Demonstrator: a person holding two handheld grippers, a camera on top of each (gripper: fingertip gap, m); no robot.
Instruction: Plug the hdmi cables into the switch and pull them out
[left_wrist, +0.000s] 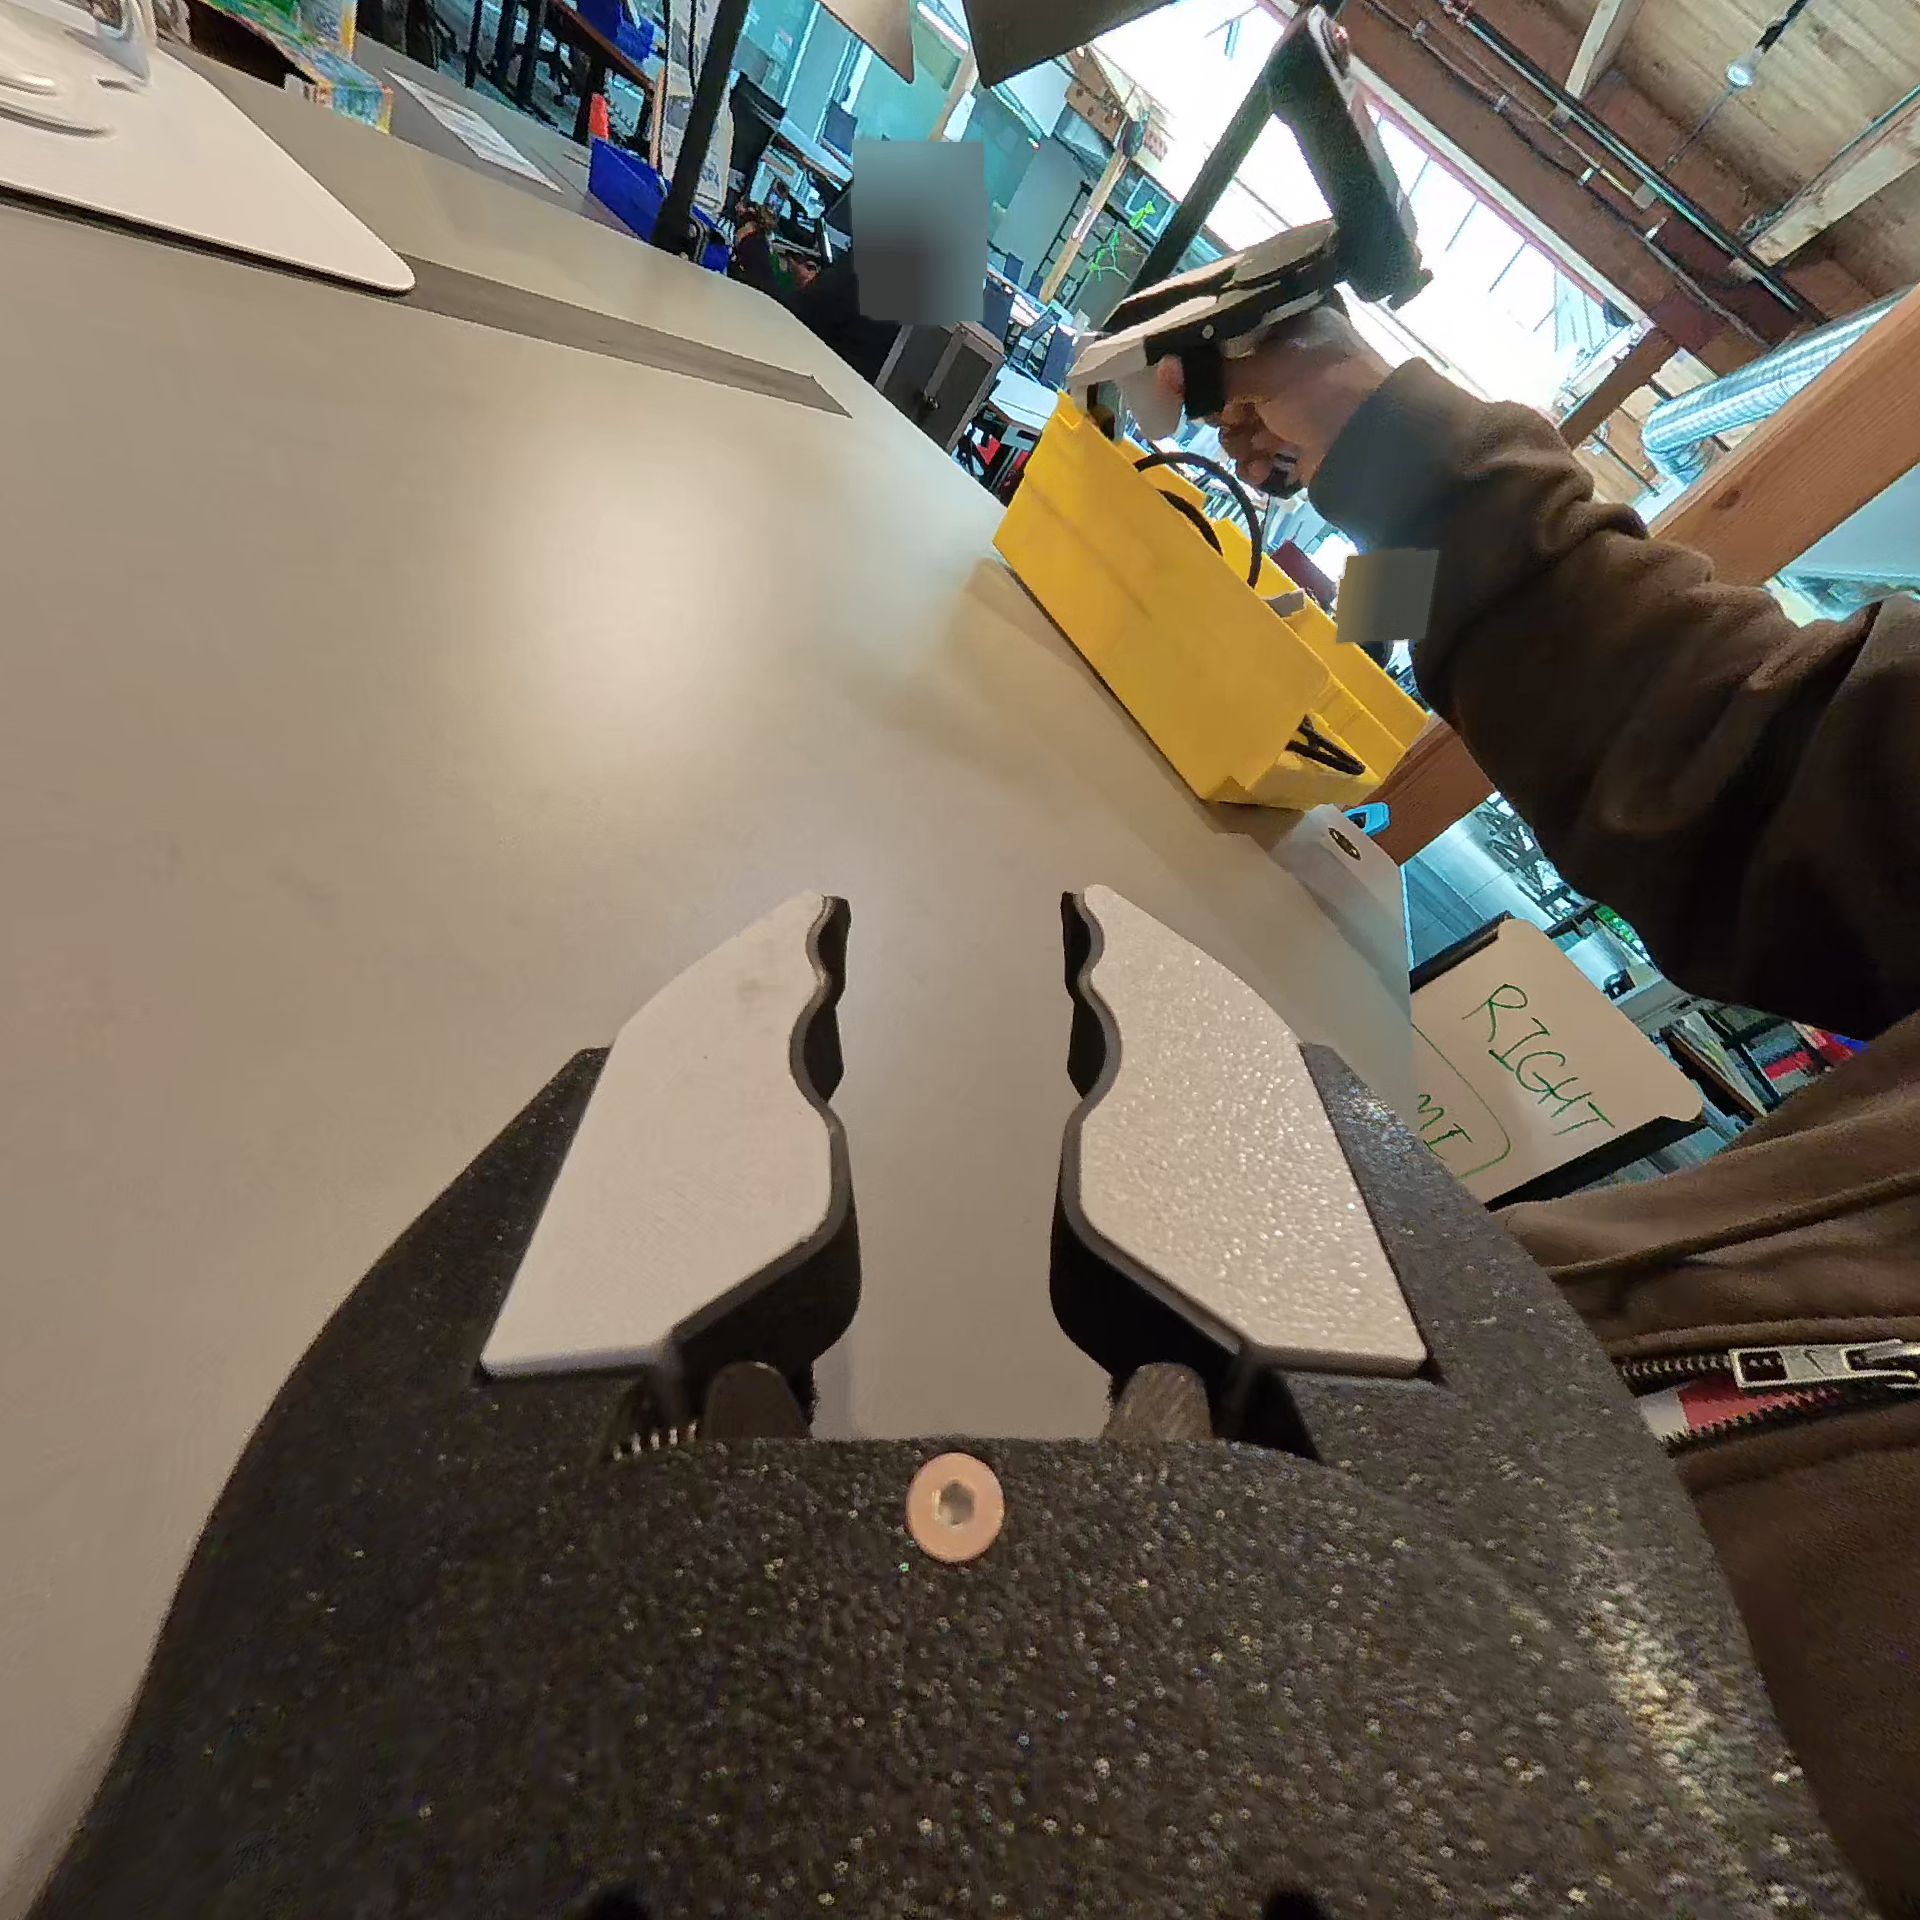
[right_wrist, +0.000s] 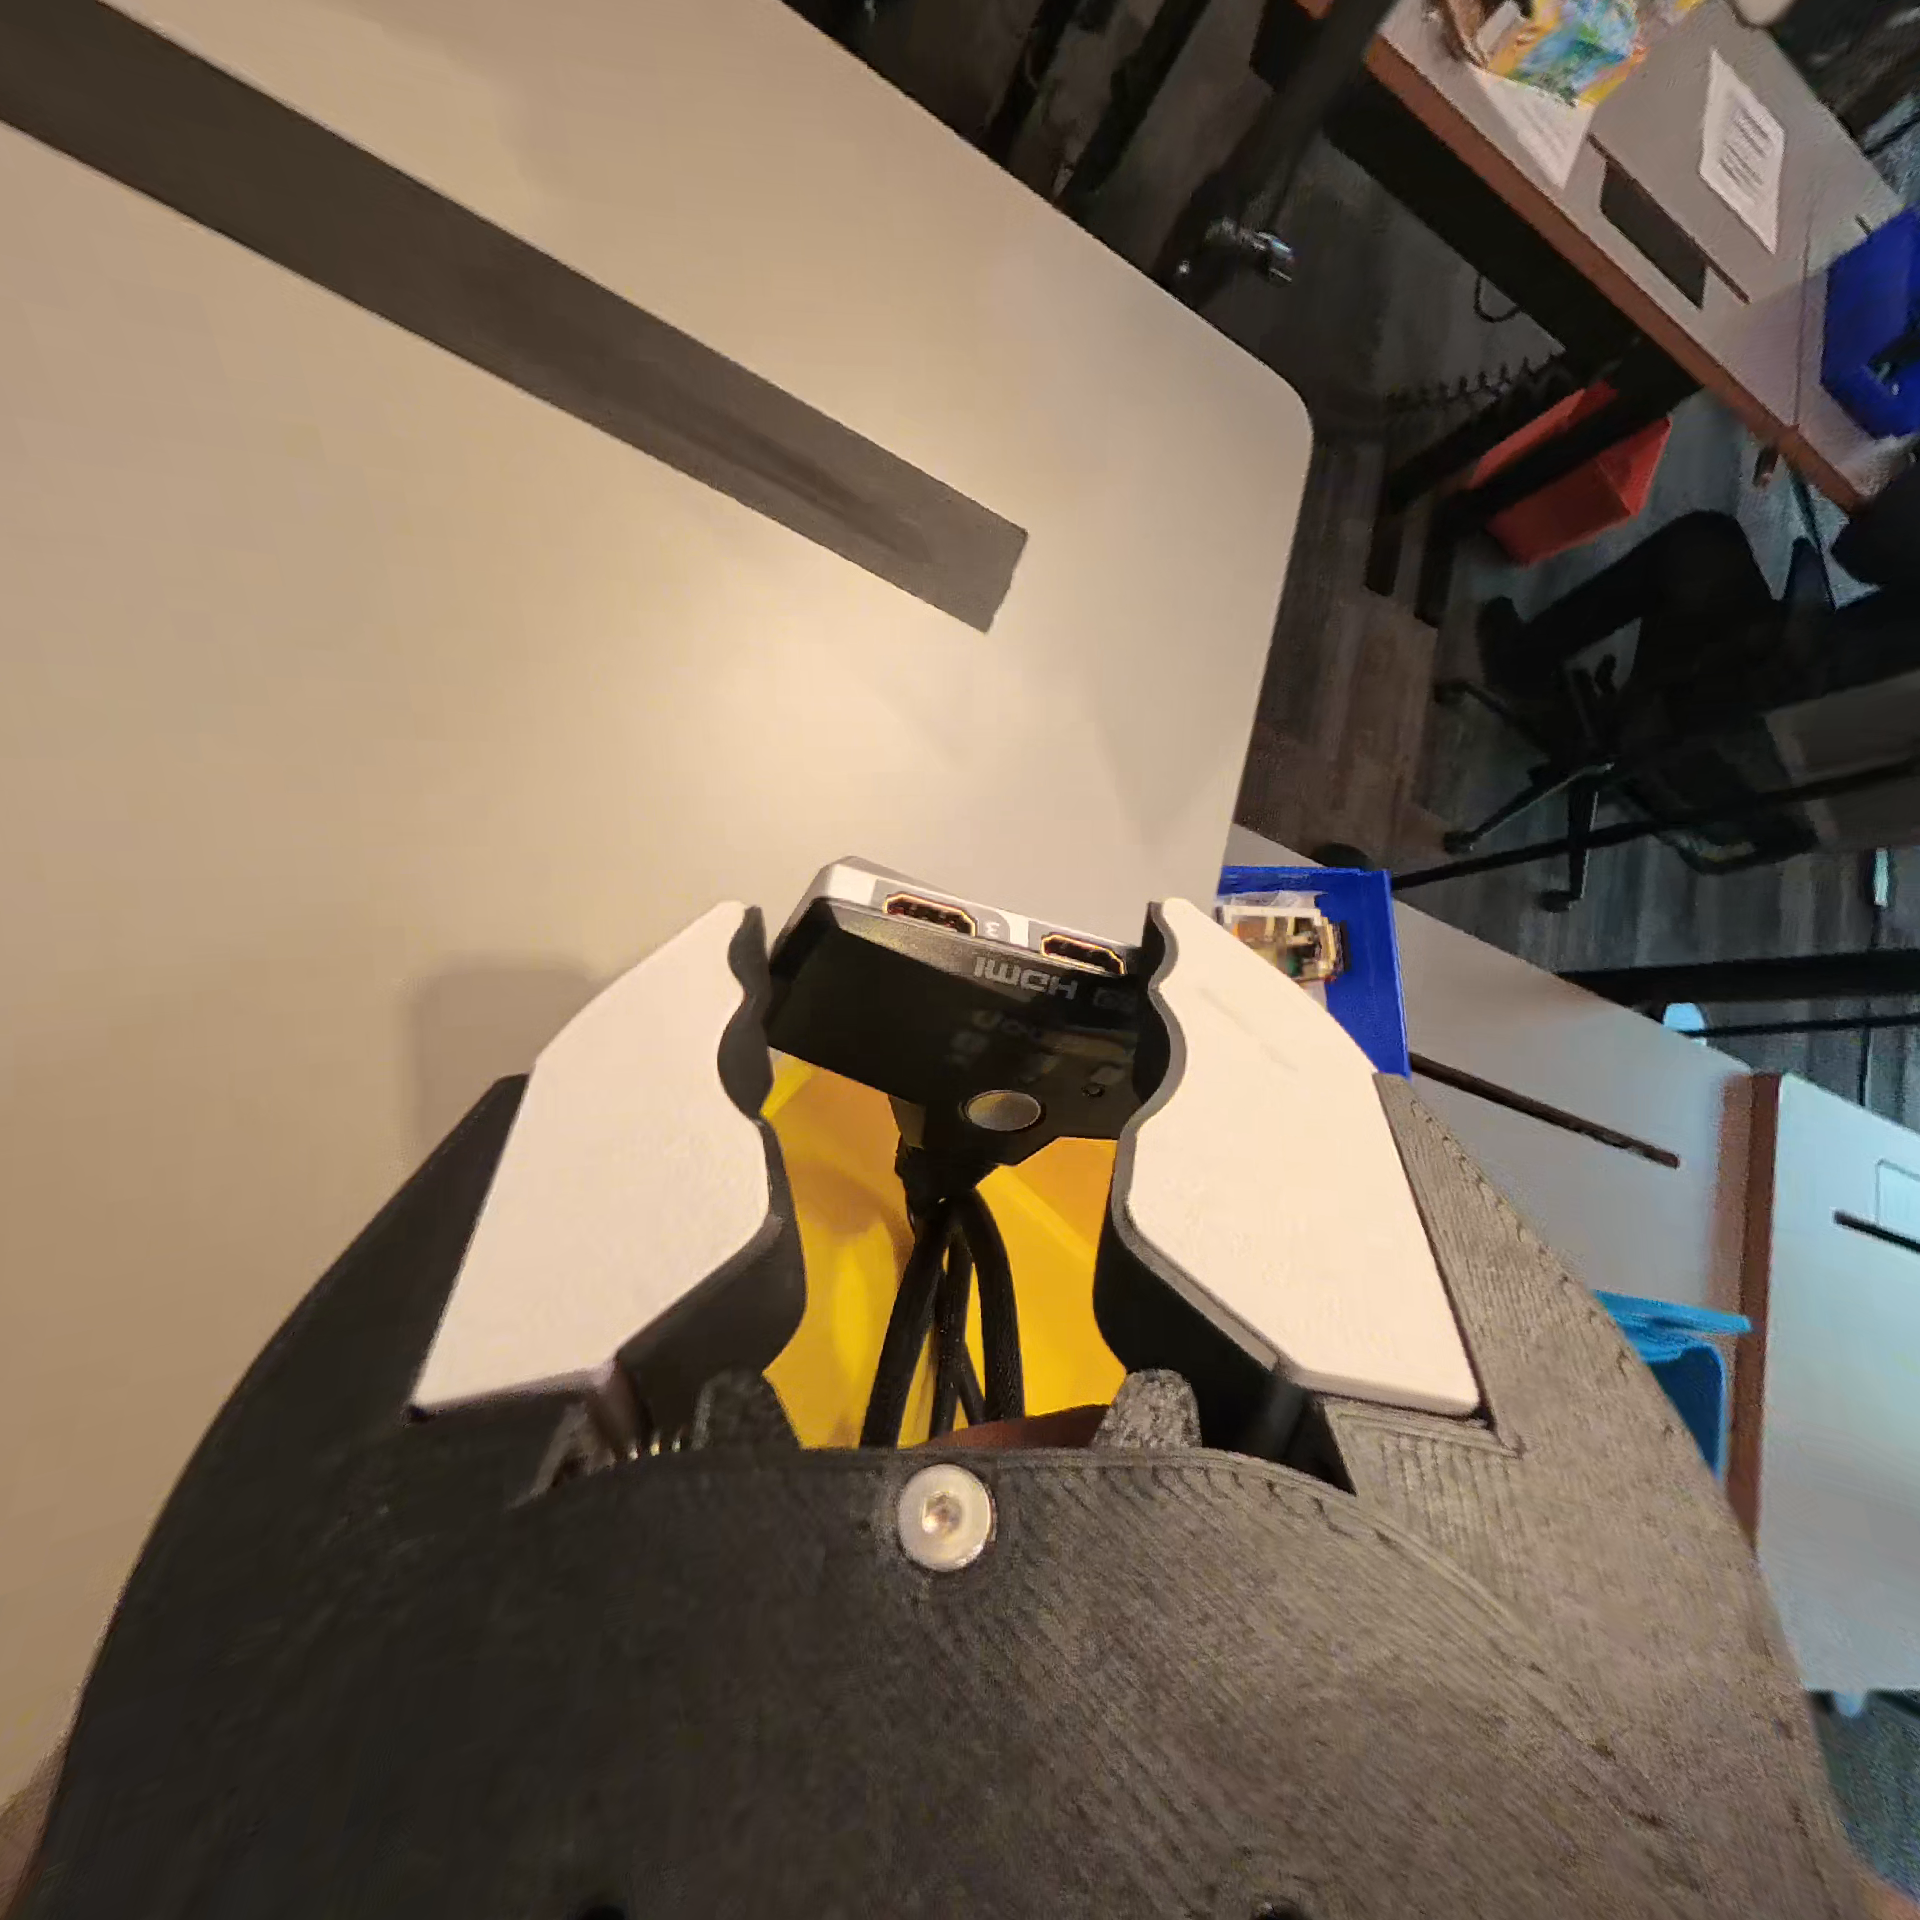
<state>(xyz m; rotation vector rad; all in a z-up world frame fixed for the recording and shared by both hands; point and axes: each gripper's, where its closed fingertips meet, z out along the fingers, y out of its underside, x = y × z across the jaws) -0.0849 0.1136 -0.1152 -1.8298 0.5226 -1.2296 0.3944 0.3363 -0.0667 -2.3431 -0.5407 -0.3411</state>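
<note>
My left tongs (left_wrist: 954, 914) hover half-open, bare, low over the tabletop (left_wrist: 416, 727); my right tongs (right_wrist: 948, 925), raised above one yellow bin (left_wrist: 1164, 613), clamp one black switch box (right_wrist: 935, 1008).

Daylight is streaming through far windows (left_wrist: 1455, 208), blowing out there. Soft glare is pooling on the tabletop (left_wrist: 582, 582). Wide-angle lens is bending edges. Warm cast and slight blur are tinting the right wrist view.

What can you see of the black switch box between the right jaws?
The black glossy switch box with a silver end face sits tilted between the right gripper jaws, both pads against its sides. Two gold-rimmed ports face outward; a round button sits on top. Black braided cables hang from its near end above the yellow plastic bin.
</note>
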